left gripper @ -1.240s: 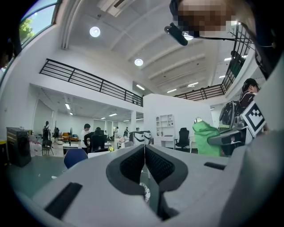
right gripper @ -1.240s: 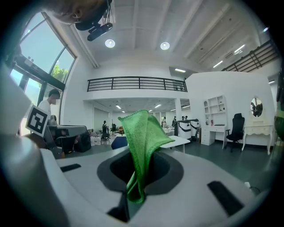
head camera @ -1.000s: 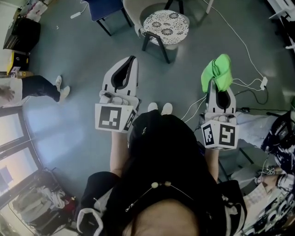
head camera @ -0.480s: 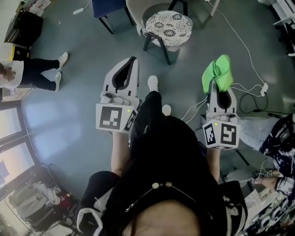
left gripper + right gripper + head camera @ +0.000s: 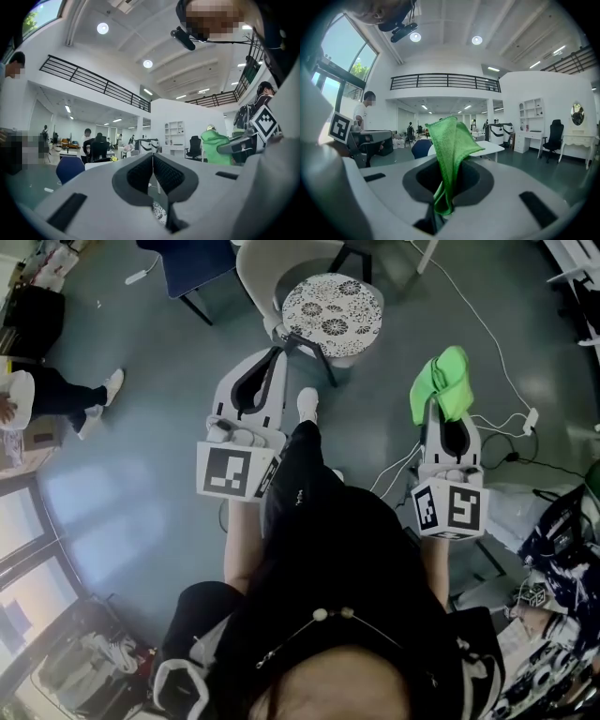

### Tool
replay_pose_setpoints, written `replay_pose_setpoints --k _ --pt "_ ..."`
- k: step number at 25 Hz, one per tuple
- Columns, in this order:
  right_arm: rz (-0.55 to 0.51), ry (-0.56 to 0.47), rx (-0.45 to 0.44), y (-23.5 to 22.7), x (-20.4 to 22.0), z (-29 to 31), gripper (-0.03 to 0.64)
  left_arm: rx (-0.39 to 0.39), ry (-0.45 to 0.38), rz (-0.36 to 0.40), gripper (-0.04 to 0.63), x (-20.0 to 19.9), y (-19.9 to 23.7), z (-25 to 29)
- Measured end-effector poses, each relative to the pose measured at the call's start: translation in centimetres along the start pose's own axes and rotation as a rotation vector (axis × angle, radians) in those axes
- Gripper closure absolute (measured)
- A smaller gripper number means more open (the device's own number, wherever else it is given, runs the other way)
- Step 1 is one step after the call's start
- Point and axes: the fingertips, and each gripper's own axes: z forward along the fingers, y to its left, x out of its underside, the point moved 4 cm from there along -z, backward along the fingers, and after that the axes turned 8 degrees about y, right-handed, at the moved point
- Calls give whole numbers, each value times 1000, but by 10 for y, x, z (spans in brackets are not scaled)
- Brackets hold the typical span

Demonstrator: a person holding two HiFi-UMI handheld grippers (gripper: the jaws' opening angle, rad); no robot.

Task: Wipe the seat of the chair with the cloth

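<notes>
The chair [image 5: 333, 307] has a round seat with a black-and-white flower pattern and dark legs; it stands on the floor ahead in the head view. My right gripper [image 5: 441, 401] is shut on a bright green cloth [image 5: 442, 385], which sticks up out of its jaws [image 5: 449, 154]. That gripper is held to the right of the chair and nearer to me. My left gripper [image 5: 269, 362] is shut with nothing in it, its tip close to the chair's near left edge. The left gripper view shows its jaws [image 5: 153, 161] pressed together, a bit of patterned seat [image 5: 160, 213] below.
A blue chair [image 5: 197, 261] stands at the far left of the seat, a white curved chair [image 5: 262, 263] just behind it. White cables [image 5: 487, 343] and a plug strip [image 5: 531, 417] lie on the floor at right. A person's legs [image 5: 70, 399] show at left. My own foot [image 5: 307, 405] steps forward.
I have walked forward: the patterned chair has come nearer to the left gripper's tip. Both grippers kept their hold and pose. The person at left shifted.
</notes>
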Motion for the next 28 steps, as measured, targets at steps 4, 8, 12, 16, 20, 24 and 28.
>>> replay_pose_setpoints --k 4,8,12,16,20,24,28 --pt "-1 21 14 -8 -22 69 571 10 7 22 588 -3 44 62" --pt "-10 57 25 -12 -37 131 571 17 11 21 588 -6 86 110" --pt "-46 105 22 -14 -45 178 571 31 24 34 588 3 114 153" --pt "-68 161 -28 -6 -48 223 571 50 45 61 588 18 146 192" --pt "4 285 -162 -12 -32 266 571 11 64 93 588 35 166 227" --pt "81 386 -284 -14 -14 309 571 -35 71 53 588 46 174 232" --pt "215 506 -397 -14 26 385 571 -77 76 18 588 74 178 249"
